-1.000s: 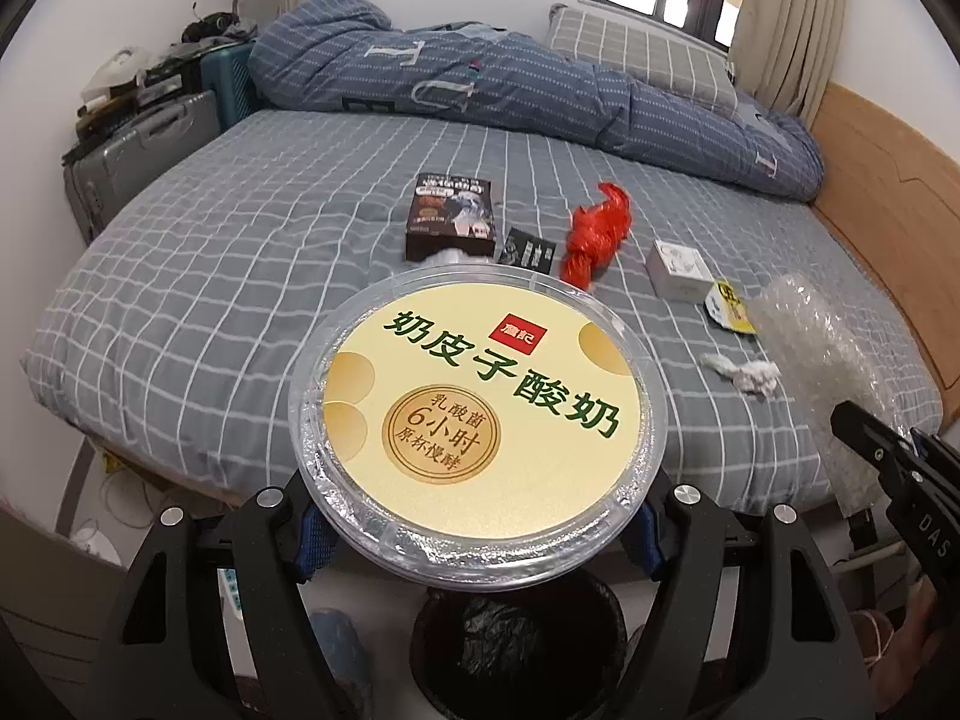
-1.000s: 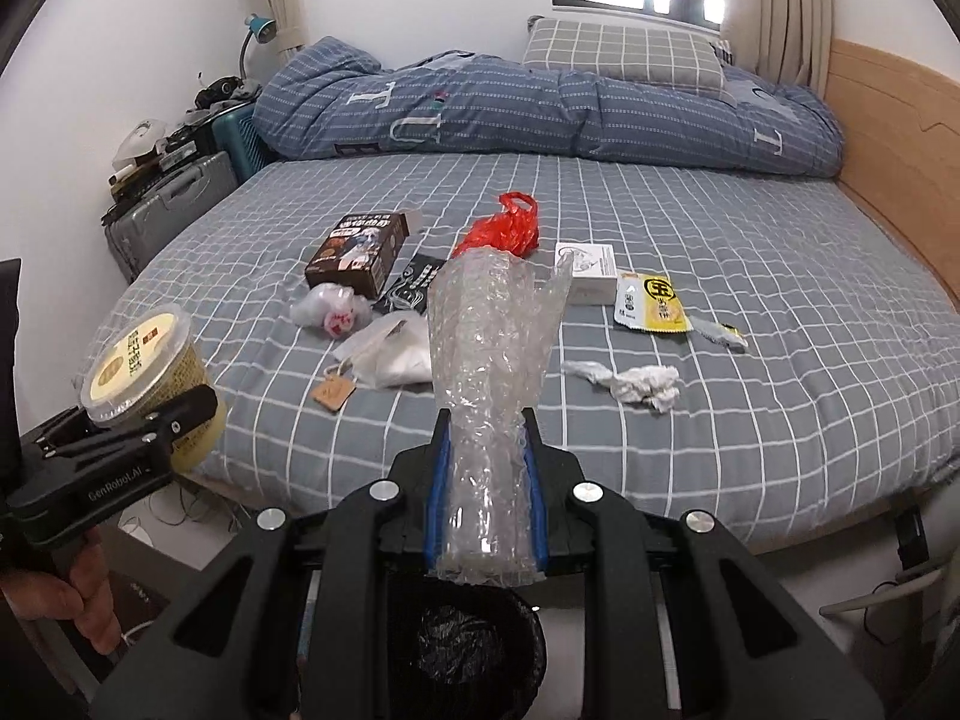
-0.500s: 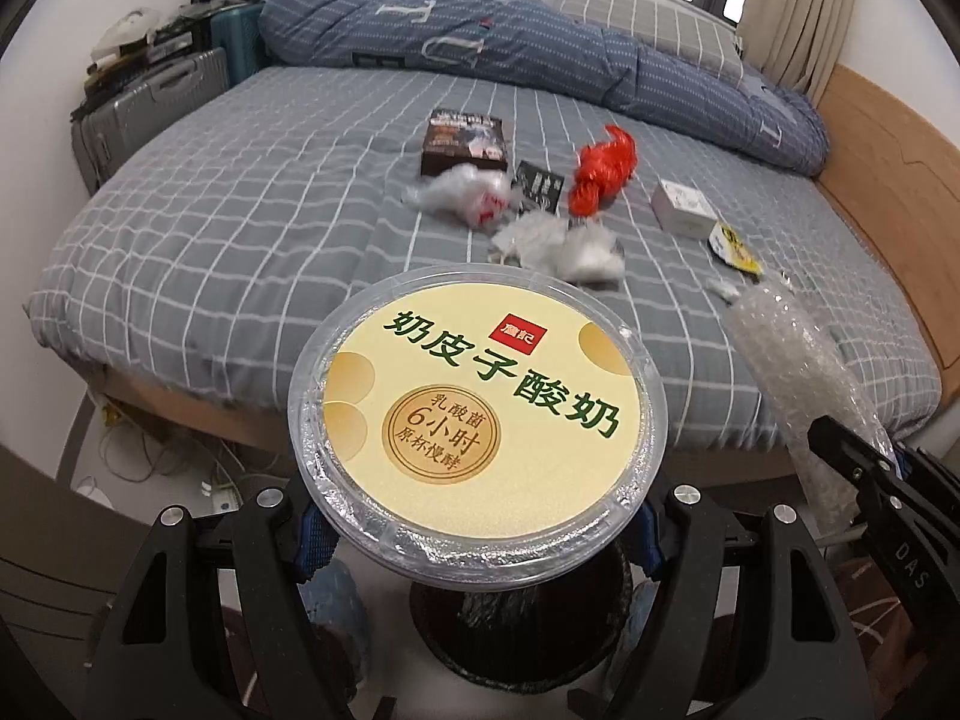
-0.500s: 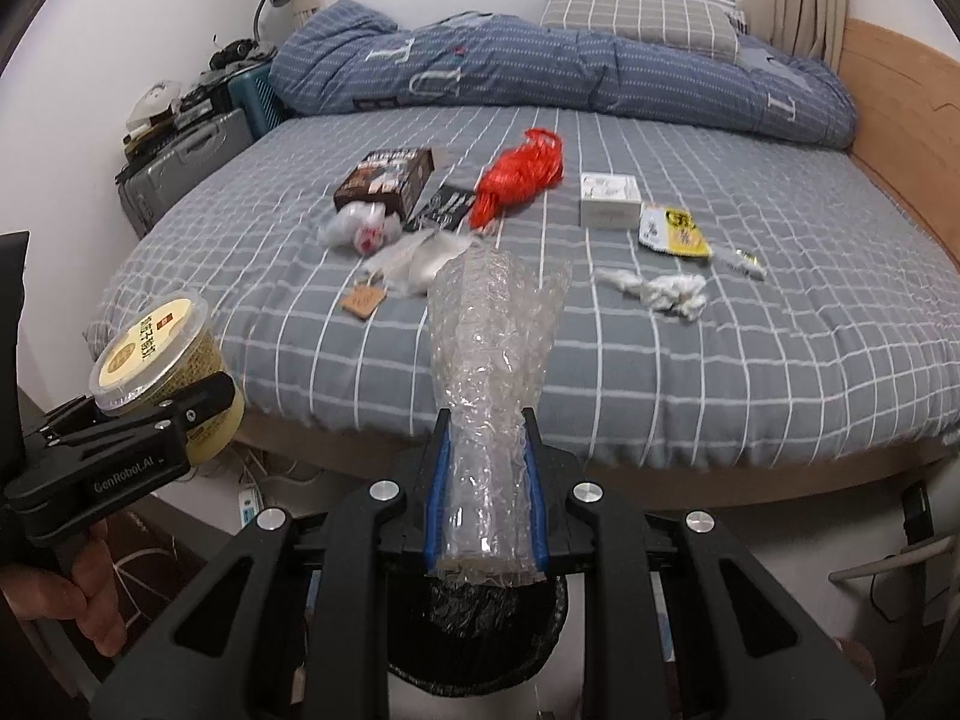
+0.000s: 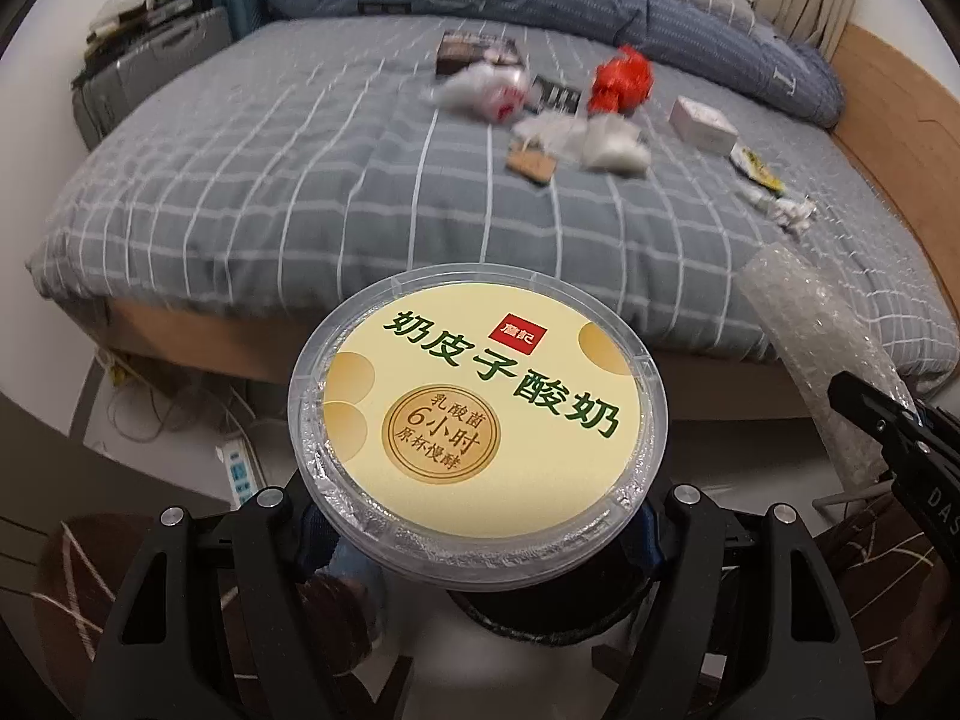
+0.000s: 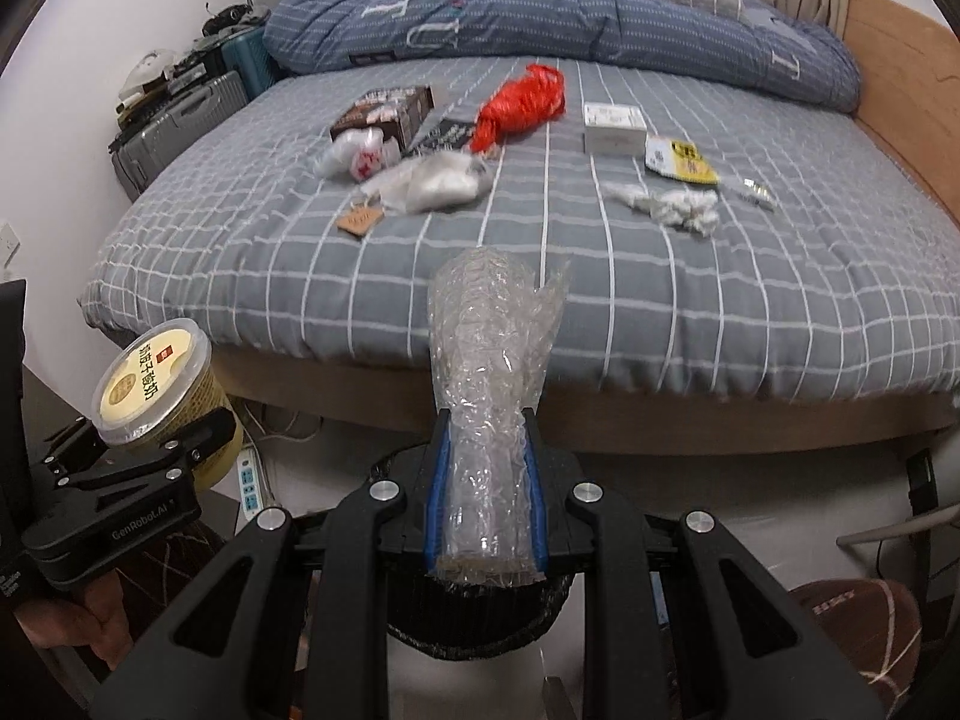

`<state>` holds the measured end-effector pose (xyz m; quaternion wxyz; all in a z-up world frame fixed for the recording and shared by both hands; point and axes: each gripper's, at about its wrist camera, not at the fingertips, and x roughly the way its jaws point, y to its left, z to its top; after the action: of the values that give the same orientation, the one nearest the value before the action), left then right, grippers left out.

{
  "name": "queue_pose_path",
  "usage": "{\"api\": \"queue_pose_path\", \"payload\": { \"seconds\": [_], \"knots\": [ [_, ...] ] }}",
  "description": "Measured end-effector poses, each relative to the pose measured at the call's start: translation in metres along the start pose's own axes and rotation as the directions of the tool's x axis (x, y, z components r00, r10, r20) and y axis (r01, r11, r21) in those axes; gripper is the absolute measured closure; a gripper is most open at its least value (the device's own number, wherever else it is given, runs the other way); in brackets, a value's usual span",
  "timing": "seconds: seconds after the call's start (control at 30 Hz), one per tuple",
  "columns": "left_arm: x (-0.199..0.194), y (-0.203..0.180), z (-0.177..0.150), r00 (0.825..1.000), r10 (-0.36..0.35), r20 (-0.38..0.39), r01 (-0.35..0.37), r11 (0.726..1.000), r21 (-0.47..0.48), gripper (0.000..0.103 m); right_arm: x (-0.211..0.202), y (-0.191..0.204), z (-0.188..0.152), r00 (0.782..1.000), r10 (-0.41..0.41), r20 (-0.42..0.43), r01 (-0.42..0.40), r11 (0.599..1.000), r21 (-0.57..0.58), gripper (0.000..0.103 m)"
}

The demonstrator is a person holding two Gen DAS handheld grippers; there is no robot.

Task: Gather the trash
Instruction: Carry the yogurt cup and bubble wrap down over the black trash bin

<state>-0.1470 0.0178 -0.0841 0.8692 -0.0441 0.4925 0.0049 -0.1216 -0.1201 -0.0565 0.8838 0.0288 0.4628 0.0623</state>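
My left gripper [image 5: 477, 531] is shut on a round yogurt tub [image 5: 477, 423] with a yellow lid; the tub also shows in the right wrist view [image 6: 159, 396]. My right gripper [image 6: 485, 495] is shut on a roll of clear bubble wrap [image 6: 489, 372], which shows at the right of the left wrist view [image 5: 822, 354]. Both are held over a black trash bin [image 6: 420, 630] on the floor before the bed; the bin is mostly hidden under the grippers. Trash lies on the bed: red bag [image 6: 522, 102], brown box [image 6: 384, 111], white tissue [image 6: 672, 204], yellow packet [image 6: 681, 159].
The grey checked bed [image 6: 600, 276] fills the view ahead, with a blue duvet [image 6: 540, 18] at its head. Suitcases [image 6: 180, 120] stand at the left wall. A power strip [image 6: 249, 480] lies on the floor. A brown ball [image 6: 852, 630] lies at the right.
Both grippers have drawn back from the bed and dropped lower, holding their items. The bed edge and floor now show, and the bin sits under the grippers.
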Motion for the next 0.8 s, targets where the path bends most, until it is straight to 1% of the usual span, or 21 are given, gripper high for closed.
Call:
{"api": "queue_pose_path", "payload": {
  "seconds": [0.47,0.63,0.8],
  "knots": [
    [0.055,0.004,-0.024,0.996,-0.01,-0.086,0.01,1.0,-0.001,0.031,0.063,-0.01,-0.036,0.992,-0.005,-0.129,0.005,1.0,-0.002,0.083],
    [0.075,0.0,-0.03,0.993,0.006,-0.116,-0.004,1.0,0.018,0.031,0.089,-0.012,-0.047,0.984,-0.016,-0.178,0.014,1.0,-0.01,0.083],
    [0.098,0.001,-0.034,0.989,0.014,-0.148,-0.012,1.0,0.016,0.031,0.116,-0.014,-0.058,0.973,-0.016,-0.231,0.013,1.0,-0.013,0.083]
  ]
}}
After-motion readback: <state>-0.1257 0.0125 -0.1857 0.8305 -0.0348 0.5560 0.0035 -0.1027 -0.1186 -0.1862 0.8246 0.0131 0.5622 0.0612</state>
